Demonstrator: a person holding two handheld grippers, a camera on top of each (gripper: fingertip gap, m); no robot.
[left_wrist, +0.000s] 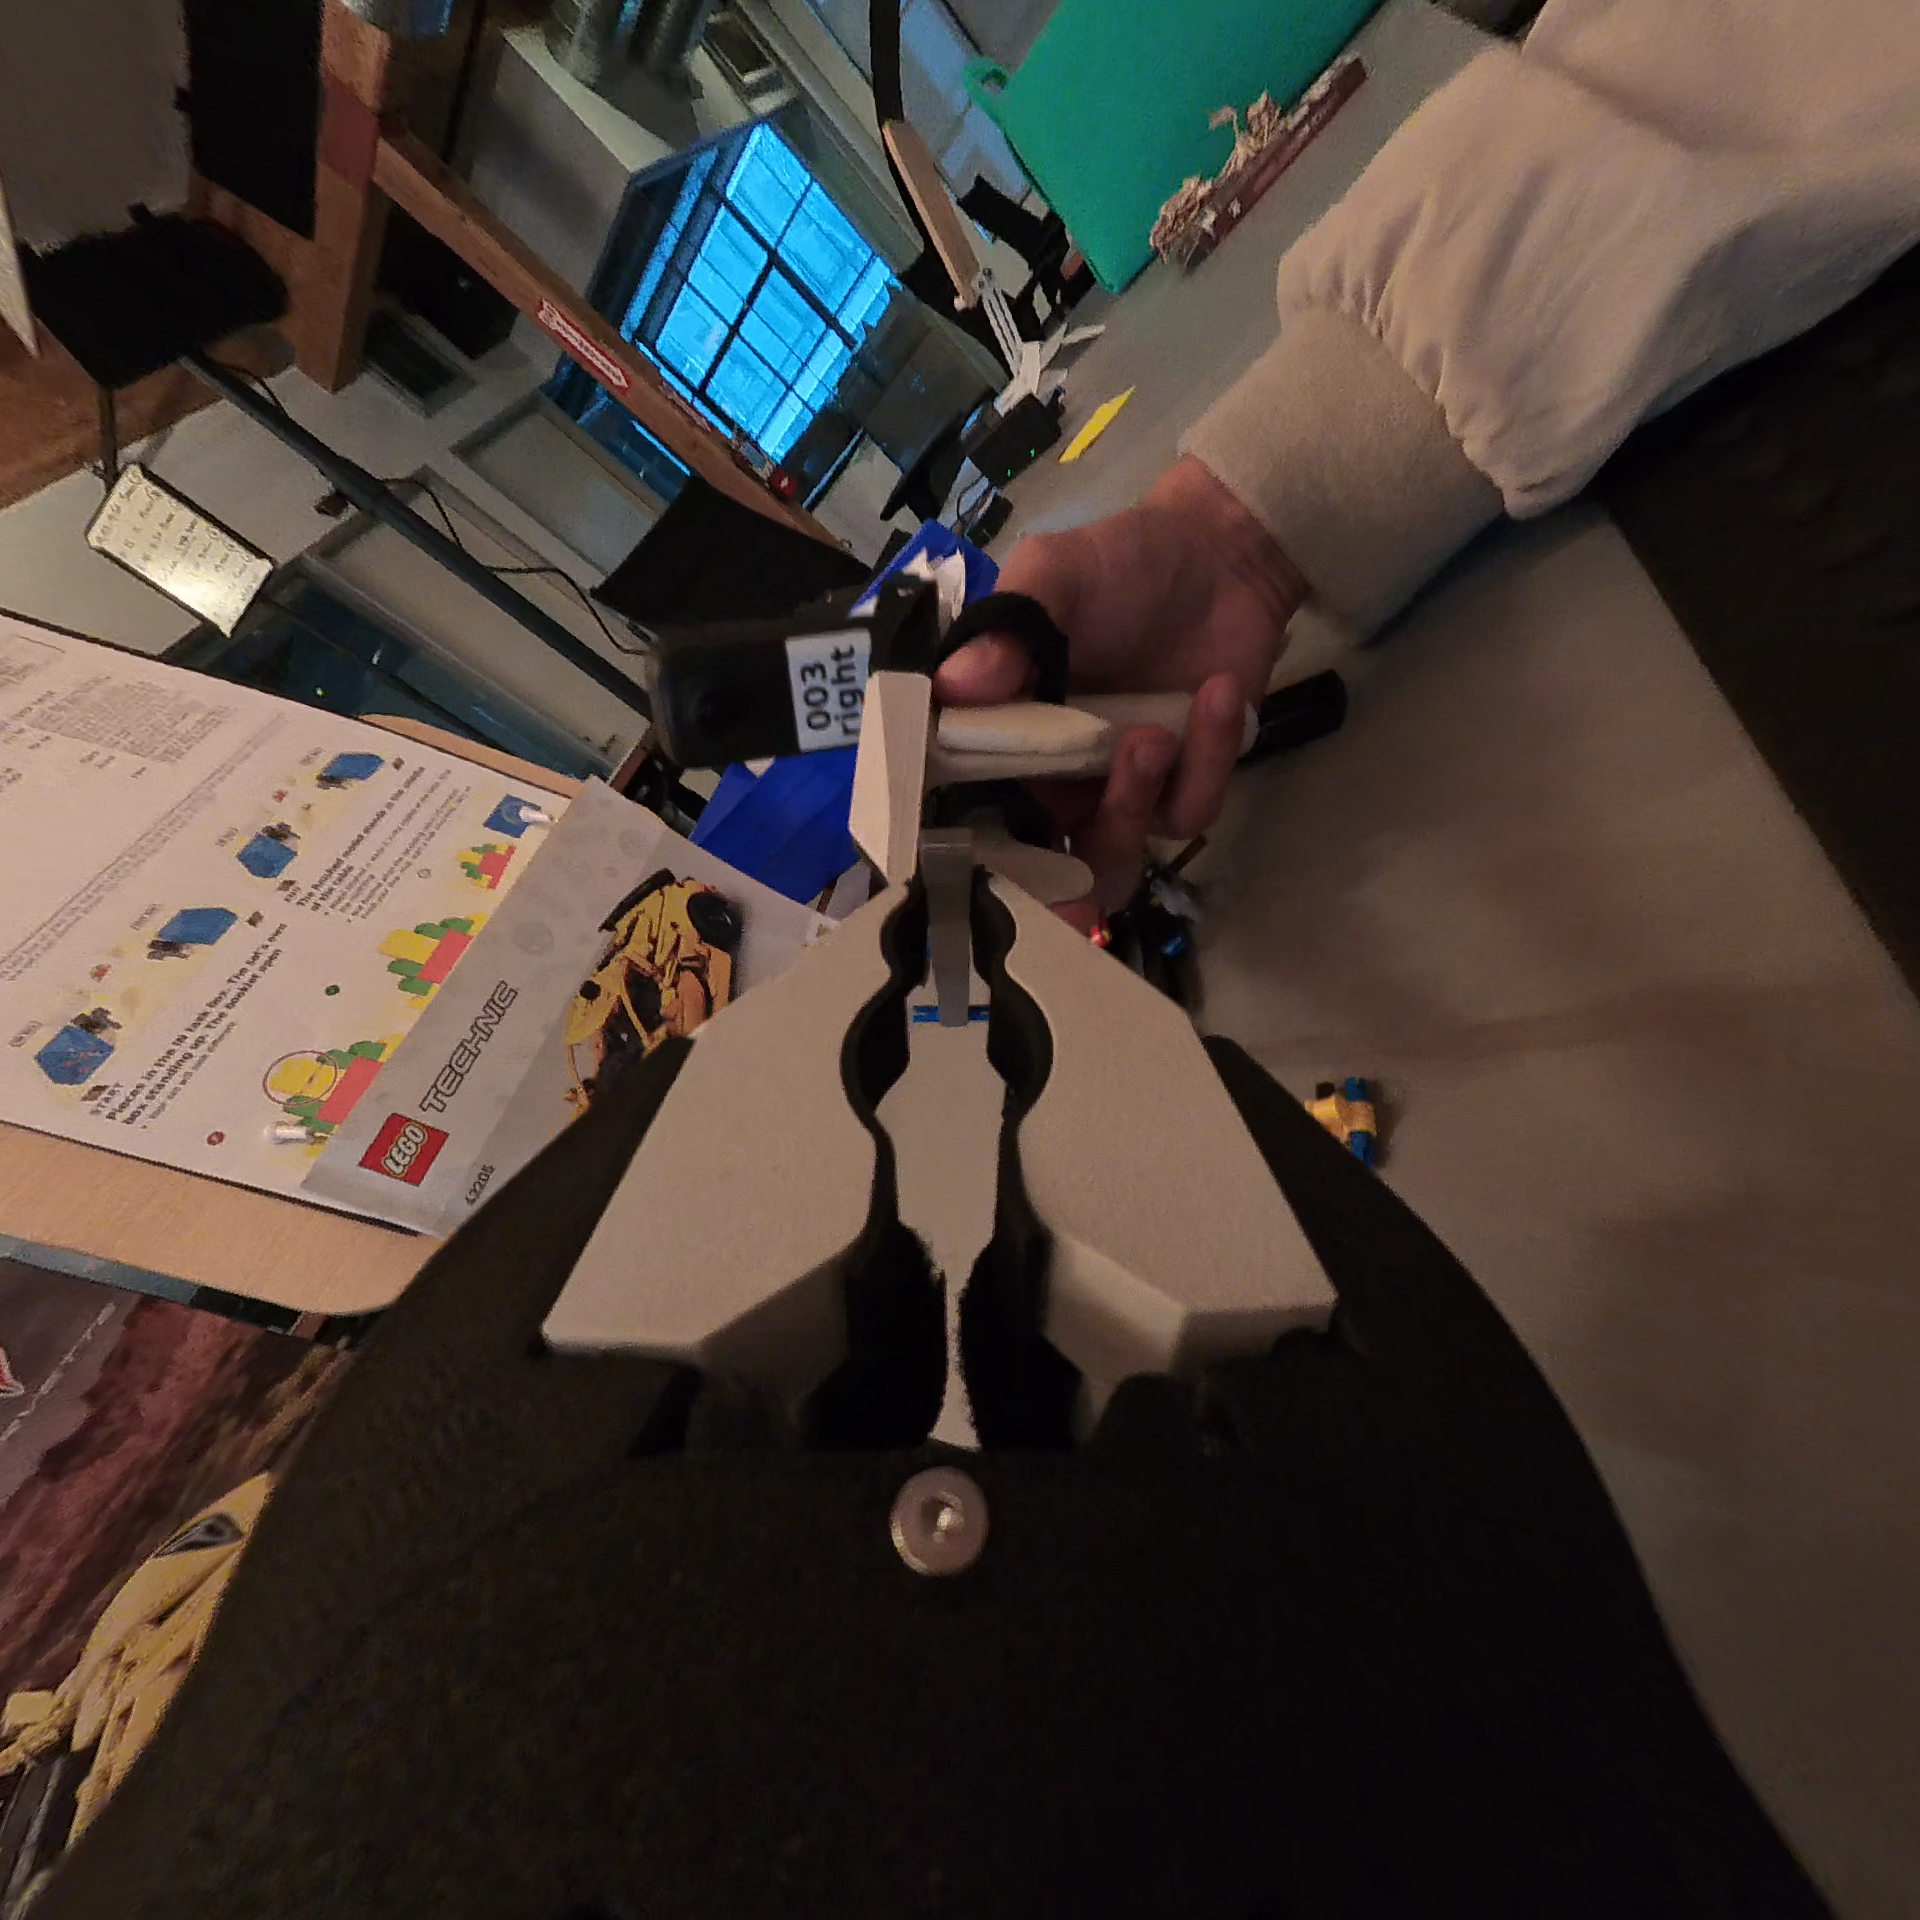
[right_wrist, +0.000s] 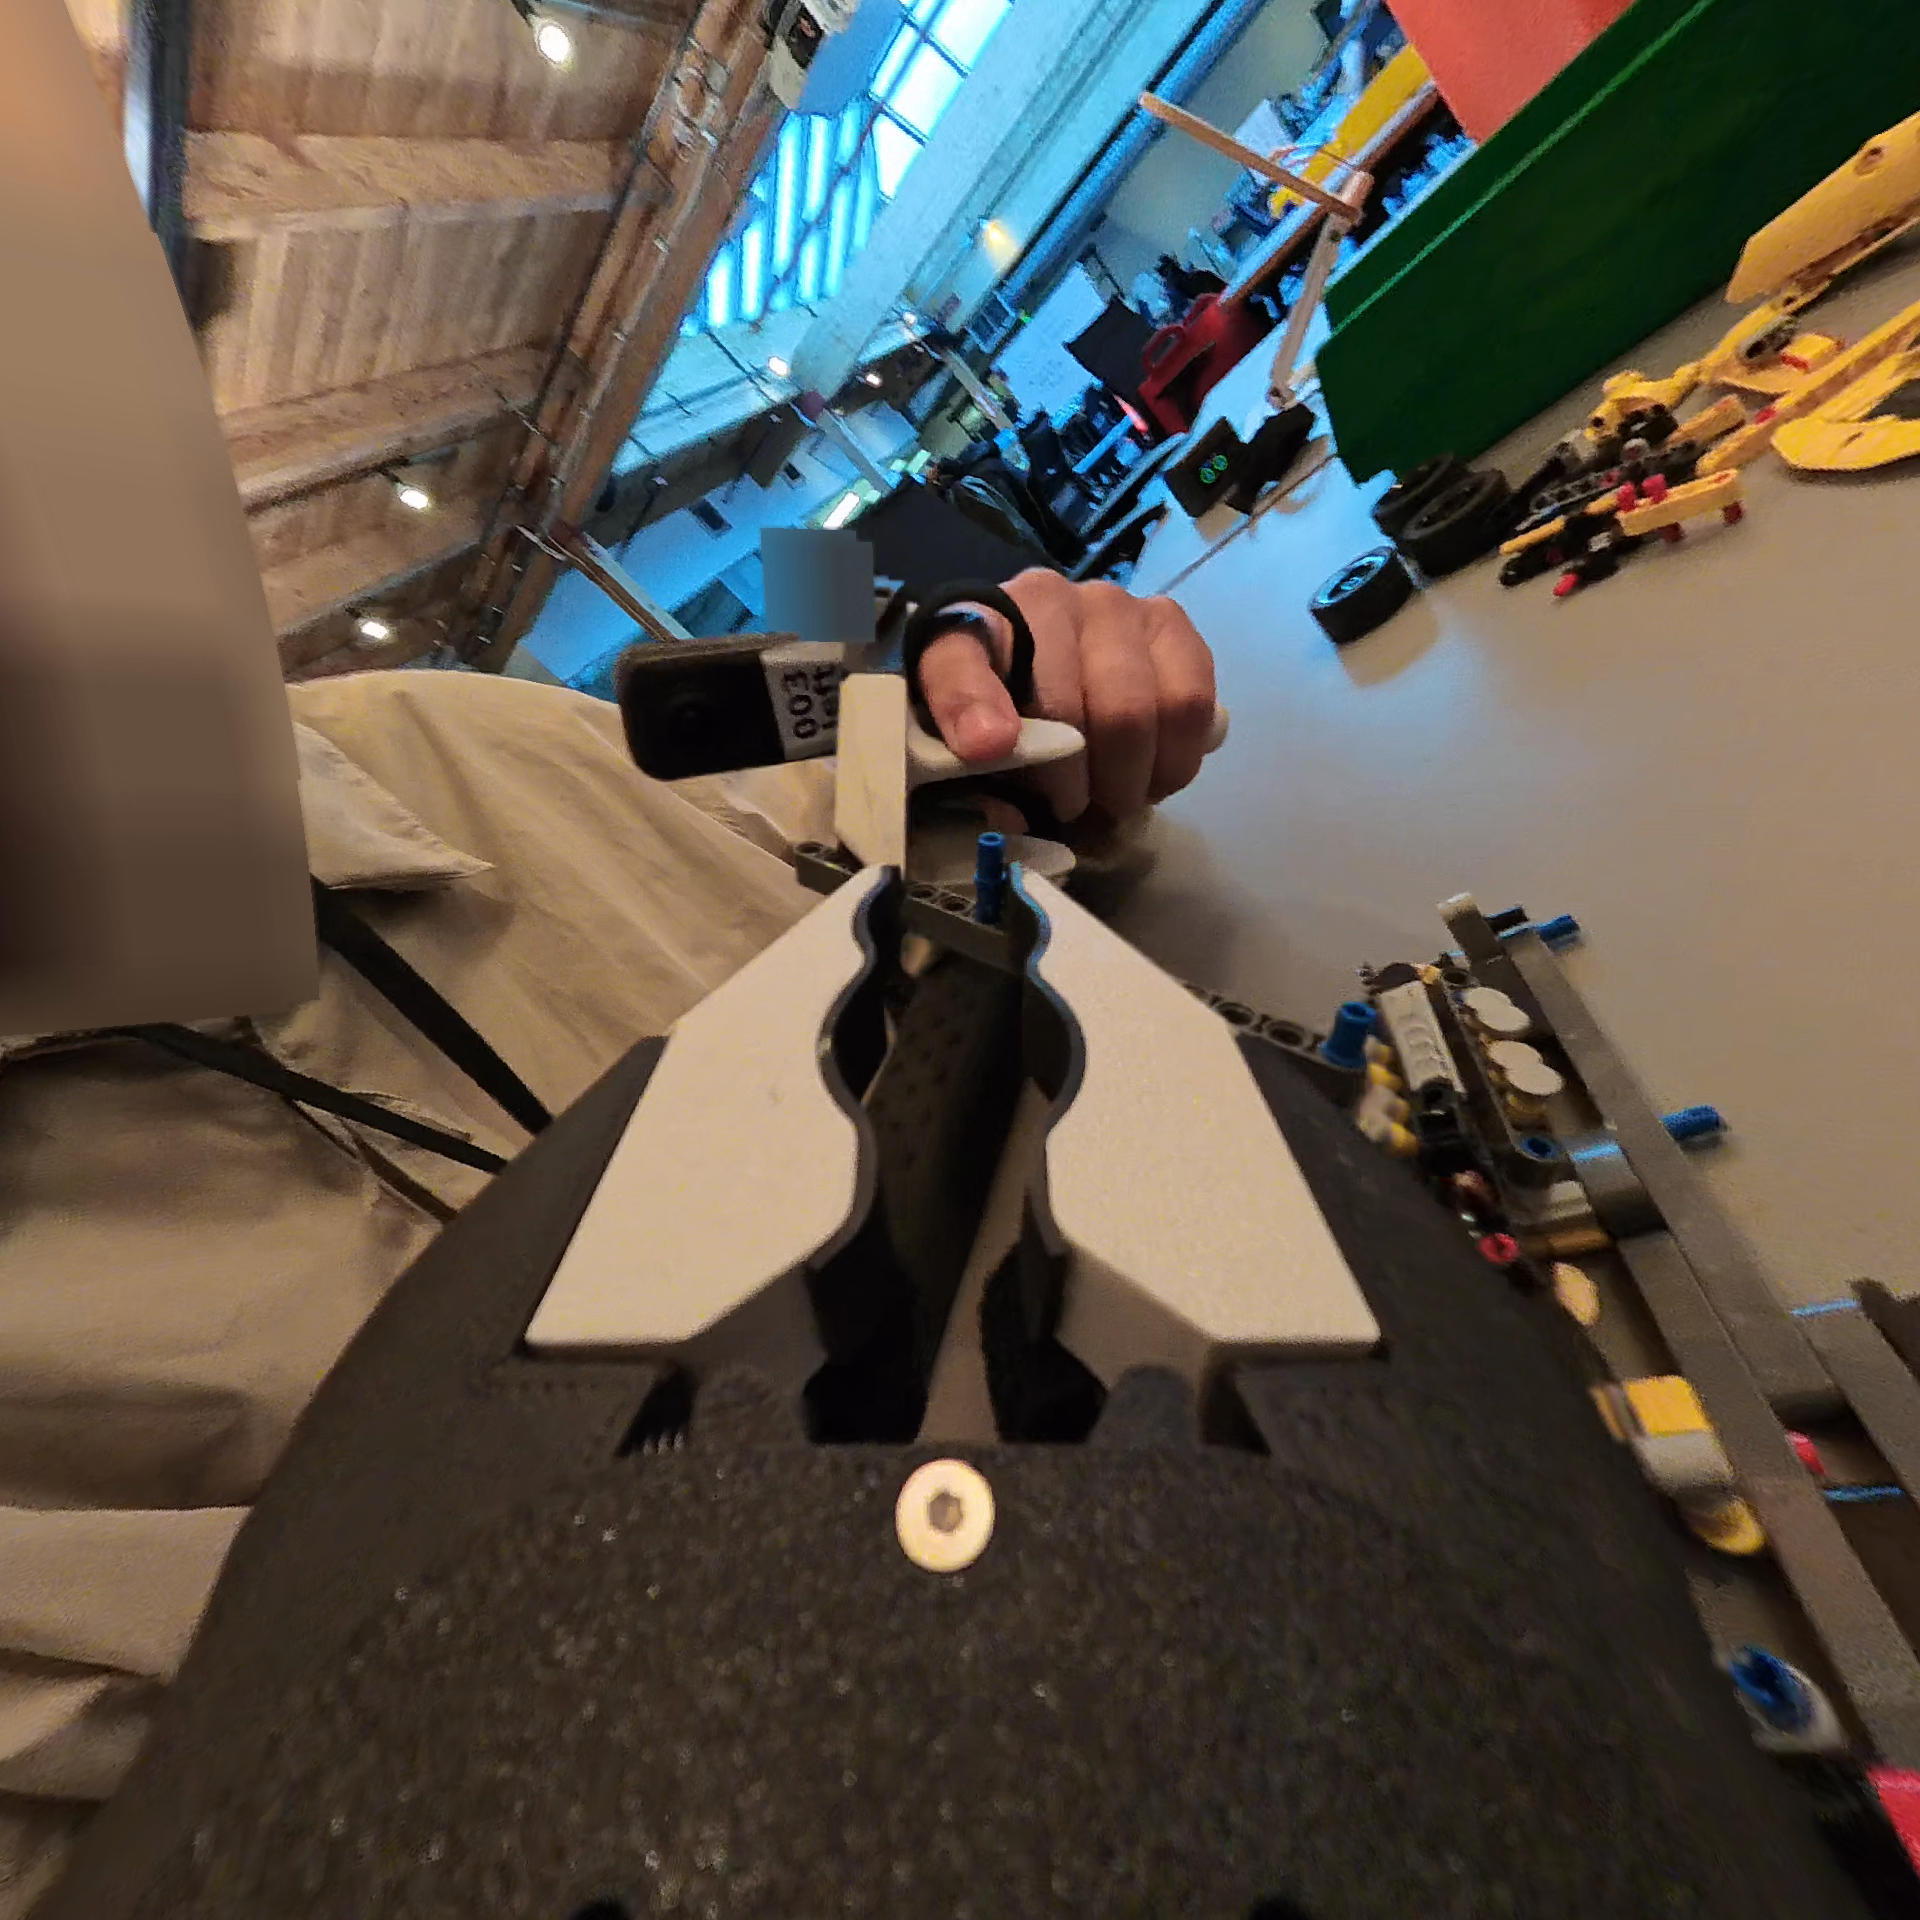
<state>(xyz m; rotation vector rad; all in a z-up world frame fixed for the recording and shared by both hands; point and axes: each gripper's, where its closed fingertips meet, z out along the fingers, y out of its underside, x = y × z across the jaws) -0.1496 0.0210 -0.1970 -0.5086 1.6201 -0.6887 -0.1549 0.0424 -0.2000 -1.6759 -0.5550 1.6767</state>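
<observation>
My left gripper is shut on a thin grey beam held upright between its tips. A short blue pin crosses the beam's near end. In the right wrist view the same grey beam lies across the tips of my right gripper, and the blue pin stands in its right end against the right fingertip. The right jaws stand a little apart, and I cannot tell if they pinch anything. The two grippers face each other tip to tip, each held by a hand above the grey table.
Instruction sheets and a booklet lie left on a board. A small yellow and blue piece lies right. A long grey chassis assembly, black wheels, yellow parts and a green box stand right. A person's pale sleeve is left. My left and right fingertips are right by each other.
</observation>
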